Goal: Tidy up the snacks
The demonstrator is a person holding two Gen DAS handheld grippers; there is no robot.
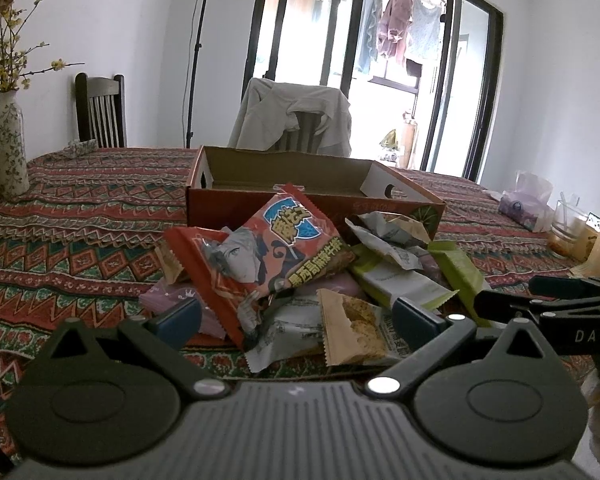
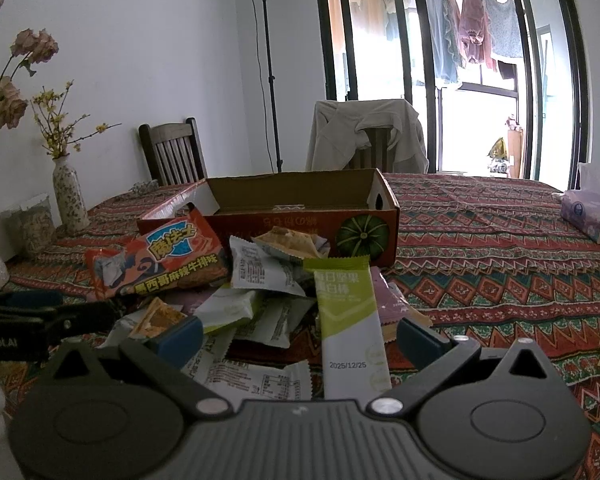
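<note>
A pile of snack packets lies on the patterned tablecloth in front of an open red cardboard box (image 1: 260,204), which also shows in the right wrist view (image 2: 268,220). A red noodle packet (image 1: 268,248) tops the pile; it also shows in the right wrist view (image 2: 160,260). A green-and-white nut bar (image 2: 348,320) lies between my right fingers. My left gripper (image 1: 296,320) is open, close over the near packets, touching none that I can see. My right gripper (image 2: 300,336) is open over the bar. The box looks empty.
A floral vase (image 1: 8,144) stands at the table's left, and a glass jar (image 2: 36,224) beside another vase. A tissue pack (image 2: 588,212) and a glass (image 1: 572,228) sit at the right. Two chairs stand behind the table, one draped with a jacket (image 1: 296,116).
</note>
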